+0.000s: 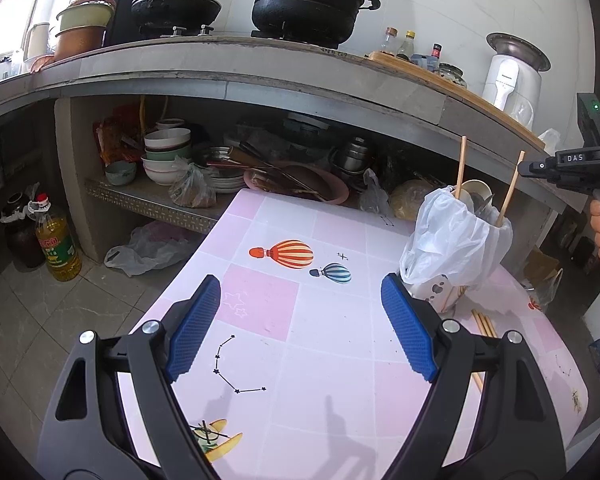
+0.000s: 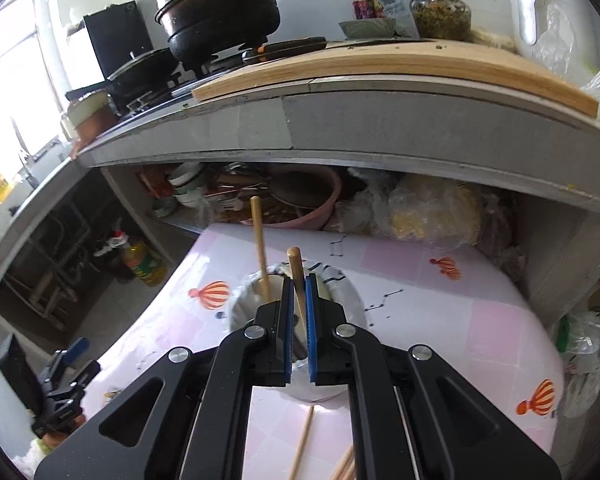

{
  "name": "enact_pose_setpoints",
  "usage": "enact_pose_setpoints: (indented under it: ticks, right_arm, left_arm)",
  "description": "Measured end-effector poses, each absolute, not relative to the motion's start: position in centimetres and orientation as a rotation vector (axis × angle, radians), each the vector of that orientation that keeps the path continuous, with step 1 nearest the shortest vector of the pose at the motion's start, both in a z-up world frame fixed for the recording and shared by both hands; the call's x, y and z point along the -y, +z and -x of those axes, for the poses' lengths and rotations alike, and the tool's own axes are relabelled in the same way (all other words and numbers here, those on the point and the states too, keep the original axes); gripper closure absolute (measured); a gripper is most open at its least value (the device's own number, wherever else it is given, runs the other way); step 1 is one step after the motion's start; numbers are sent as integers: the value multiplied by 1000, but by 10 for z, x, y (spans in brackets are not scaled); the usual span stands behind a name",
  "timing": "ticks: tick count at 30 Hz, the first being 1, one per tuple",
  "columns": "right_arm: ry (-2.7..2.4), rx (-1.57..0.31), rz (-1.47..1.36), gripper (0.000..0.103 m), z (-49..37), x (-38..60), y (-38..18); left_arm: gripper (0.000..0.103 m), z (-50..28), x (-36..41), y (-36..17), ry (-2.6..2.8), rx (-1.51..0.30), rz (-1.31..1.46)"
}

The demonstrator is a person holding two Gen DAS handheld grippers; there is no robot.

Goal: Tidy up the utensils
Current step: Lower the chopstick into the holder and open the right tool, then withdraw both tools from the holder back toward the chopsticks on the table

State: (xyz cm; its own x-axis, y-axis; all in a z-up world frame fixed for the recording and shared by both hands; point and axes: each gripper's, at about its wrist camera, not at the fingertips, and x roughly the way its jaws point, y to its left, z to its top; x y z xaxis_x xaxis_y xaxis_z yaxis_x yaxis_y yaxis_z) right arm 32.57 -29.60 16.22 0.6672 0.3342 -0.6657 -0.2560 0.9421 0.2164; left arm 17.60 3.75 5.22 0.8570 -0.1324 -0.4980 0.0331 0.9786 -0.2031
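You are gripping one wooden chopstick (image 2: pixel 296 280) in your right tool (image 2: pixel 299 312), its blue pads pinched tight on the stick directly above the bag-wrapped utensil cup (image 2: pixel 340 292), where another chopstick (image 2: pixel 260 244) is already standing. Your left tool (image 1: pixel 300 320) is hovering wide and empty over the pink counter (image 1: pixel 320 360). Loose chopsticks (image 1: pixel 485 326) are lying beside the cup.

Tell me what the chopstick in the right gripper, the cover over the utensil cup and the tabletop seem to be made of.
Chopstick: pale wood or bamboo, matte, tan throughout. Cup cover: thin translucent white plastic bag, crinkled and glossy. Tabletop: smooth printed surface, pink squares and balloons, probably plastic or laminate; slight sheen.
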Motion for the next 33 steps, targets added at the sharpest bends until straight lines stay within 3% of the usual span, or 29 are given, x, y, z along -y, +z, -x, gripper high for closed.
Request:
enact_pose_setpoints:
  ticks: [11,15,20,33]
  right_arm:
    - [274,-762,-129,96,-324,313,165]
    - [269,-741,-147,79,-311,323,169]
    - [250,-730,-135,75,-279,339,161]
    - [89,-864,-221,75,-174,375,45]
  left_arm:
    - [25,-176,-38,52,-88,-535,190]
    - [25,-175,-36,52,-94,-536,187]
    - [25,-173,-30,51,-116,-545,179]
    - [25,-174,63,32,-364,-631,80]
